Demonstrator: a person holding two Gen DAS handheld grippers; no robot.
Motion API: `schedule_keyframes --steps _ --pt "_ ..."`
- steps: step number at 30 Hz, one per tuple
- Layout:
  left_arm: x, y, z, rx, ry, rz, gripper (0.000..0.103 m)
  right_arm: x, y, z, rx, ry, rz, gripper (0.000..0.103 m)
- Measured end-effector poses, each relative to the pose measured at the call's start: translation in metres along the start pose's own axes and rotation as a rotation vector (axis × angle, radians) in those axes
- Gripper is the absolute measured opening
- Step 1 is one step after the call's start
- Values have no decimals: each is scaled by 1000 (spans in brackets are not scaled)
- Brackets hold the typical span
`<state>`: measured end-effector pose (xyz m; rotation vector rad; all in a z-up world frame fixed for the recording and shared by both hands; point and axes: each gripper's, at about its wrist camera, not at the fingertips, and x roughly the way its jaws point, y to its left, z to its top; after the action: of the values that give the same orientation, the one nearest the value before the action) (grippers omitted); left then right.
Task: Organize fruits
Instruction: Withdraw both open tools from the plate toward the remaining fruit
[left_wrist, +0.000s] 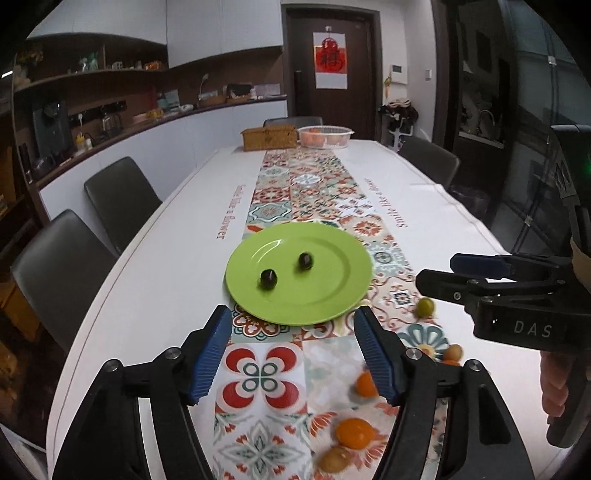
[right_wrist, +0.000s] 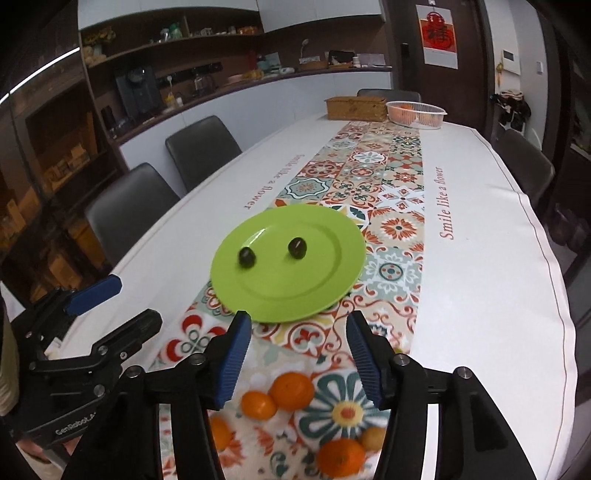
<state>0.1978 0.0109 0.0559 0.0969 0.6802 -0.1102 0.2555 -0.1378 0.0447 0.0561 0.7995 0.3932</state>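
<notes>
A green plate (left_wrist: 332, 291) (right_wrist: 295, 291) lies on the patterned runner and holds two dark round fruits (left_wrist: 268, 278) (left_wrist: 305, 261), the same pair (right_wrist: 246, 256) (right_wrist: 297, 247) in the right wrist view. My left gripper (left_wrist: 291, 314) hangs open just before the plate's near rim, nothing between its blue pads. My right gripper (right_wrist: 297, 319) is open and empty too, beside the left one (right_wrist: 135, 301); from the left wrist it shows at the right (left_wrist: 437, 271). Several loose oranges (right_wrist: 291, 391) (left_wrist: 354, 432) and a small yellow-green fruit (left_wrist: 424, 306) lie on the runner beneath the grippers.
At the table's far end stand a wicker box (left_wrist: 269, 137) and a white basket (left_wrist: 345, 140) holding oranges. Dark chairs (left_wrist: 118, 199) (left_wrist: 430, 160) line both long sides. The white cloth (right_wrist: 480, 277) spreads to the right of the runner.
</notes>
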Motion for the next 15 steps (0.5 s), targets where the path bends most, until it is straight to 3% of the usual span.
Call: schedule_keyframes --steps 9,15 --pt "-43 -11 -15 -26 -43 -24 73 -47 6 -24 0 -79 -25 68" --pt "-58 -19 -32 -35 -38 -28 75 -63 9 -42 3 -85 -39 68"
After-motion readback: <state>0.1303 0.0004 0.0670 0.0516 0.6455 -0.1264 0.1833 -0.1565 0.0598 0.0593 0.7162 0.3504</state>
